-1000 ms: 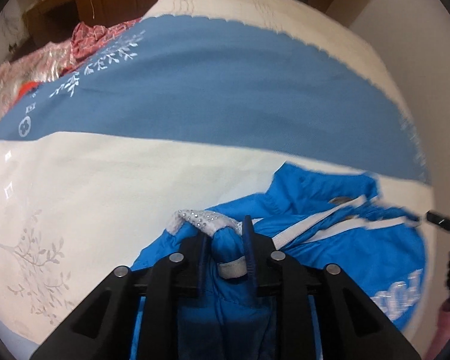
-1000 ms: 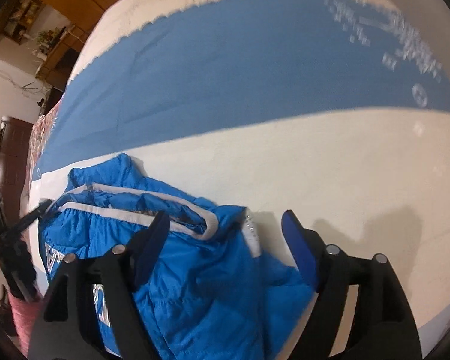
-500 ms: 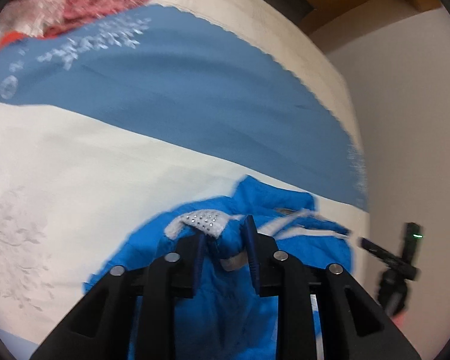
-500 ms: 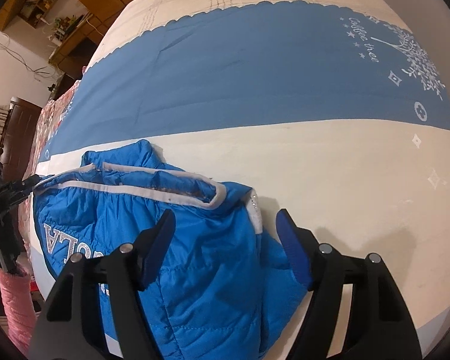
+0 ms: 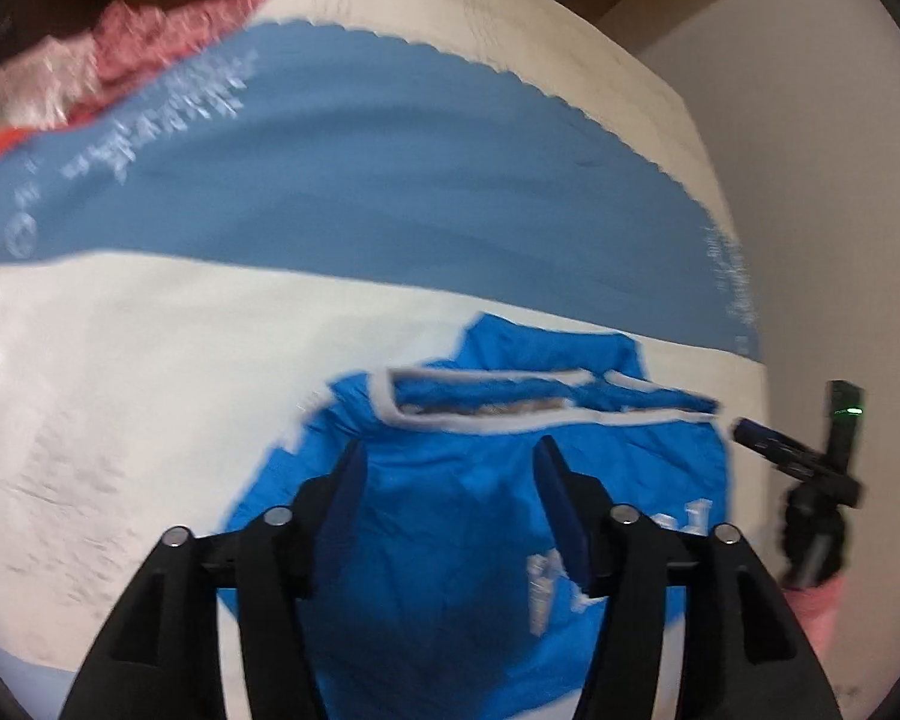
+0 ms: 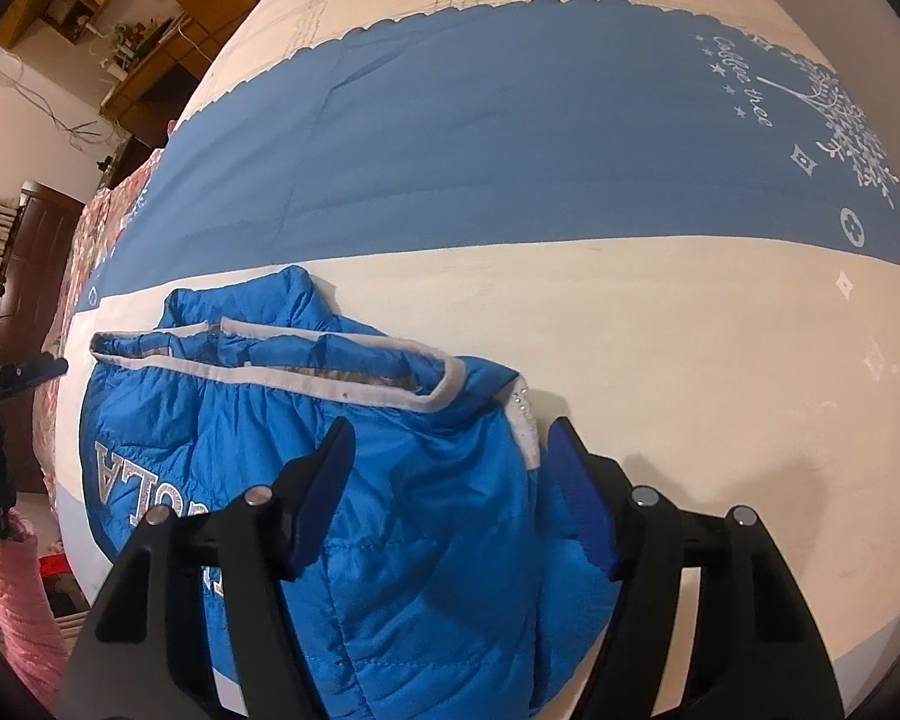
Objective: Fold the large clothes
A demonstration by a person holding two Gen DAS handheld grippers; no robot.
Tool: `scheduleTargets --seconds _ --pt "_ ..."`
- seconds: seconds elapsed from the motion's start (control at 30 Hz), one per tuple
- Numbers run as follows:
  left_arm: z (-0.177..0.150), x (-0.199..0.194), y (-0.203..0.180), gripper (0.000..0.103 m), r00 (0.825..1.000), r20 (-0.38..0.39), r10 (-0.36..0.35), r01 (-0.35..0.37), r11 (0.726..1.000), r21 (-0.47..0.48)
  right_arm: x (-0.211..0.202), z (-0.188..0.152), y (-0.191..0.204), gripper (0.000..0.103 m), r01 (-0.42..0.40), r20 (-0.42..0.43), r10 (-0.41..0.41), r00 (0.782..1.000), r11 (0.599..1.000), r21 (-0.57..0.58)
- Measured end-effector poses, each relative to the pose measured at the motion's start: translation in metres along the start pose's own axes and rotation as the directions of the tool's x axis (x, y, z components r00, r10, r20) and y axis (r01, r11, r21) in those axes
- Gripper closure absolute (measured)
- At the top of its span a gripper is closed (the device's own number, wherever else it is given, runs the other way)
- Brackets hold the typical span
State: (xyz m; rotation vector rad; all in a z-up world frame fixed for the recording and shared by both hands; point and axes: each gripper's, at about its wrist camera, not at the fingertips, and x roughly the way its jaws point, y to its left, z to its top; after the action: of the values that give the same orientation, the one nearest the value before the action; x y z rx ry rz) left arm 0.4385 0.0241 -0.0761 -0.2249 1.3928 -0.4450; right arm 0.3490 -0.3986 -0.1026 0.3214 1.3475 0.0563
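Letting go with my left gripper (image 5: 450, 495): a second ago its jaws pinched the rhinestone cuff of the blue puffer jacket (image 6: 390, 510), and now they are opening, with only loose fabric below them. The sleeve has dropped onto the jacket body, which lies bunched on the bed cover (image 6: 720, 372) by its left edge. My right gripper (image 6: 450, 486) hangs unclenched over the cuffed side, jaws closing slowly, pads clear of cloth. I judge the sleeve fold finished; next comes folding the body.

Glossy quilted jacket (image 6: 426, 516), matt cotton bedspread (image 6: 690, 360)
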Motion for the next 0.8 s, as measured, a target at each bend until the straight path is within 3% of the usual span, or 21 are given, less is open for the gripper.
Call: scheduleTargets --seconds 0.3,0.53,0.67,0.73,0.8 --pt "-0.008 0.028 -0.005 0.044 0.993 -0.005 0.119 -0.118 0.989 0.088 0.0 -0.005 0.004 0.037 0.029 0.002 -0.029 1.0 0.998 -0.049" --pt "0.006 0.071 0.002 0.046 0.944 0.015 0.328 -0.328 0.941 0.084 0.029 0.001 0.004 0.045 0.095 -0.01 -0.096 0.995 0.995 -0.035" --pt "0.014 0.079 0.014 0.046 0.953 0.008 0.304 -0.305 0.952 0.02 0.037 0.003 -0.001 0.047 0.096 -0.014 -0.096 0.995 0.995 -0.009" --pt "0.015 0.065 0.016 0.046 0.956 0.061 0.285 -0.286 0.958 0.001 0.026 0.0 -0.002 0.048 0.082 0.014 -0.082 0.997 0.997 -0.011" --pt "0.013 0.041 0.015 0.047 0.945 0.133 0.298 -0.299 0.954 -0.01 0.012 -0.002 -0.002 0.048 0.091 0.044 -0.09 0.995 0.996 -0.022"
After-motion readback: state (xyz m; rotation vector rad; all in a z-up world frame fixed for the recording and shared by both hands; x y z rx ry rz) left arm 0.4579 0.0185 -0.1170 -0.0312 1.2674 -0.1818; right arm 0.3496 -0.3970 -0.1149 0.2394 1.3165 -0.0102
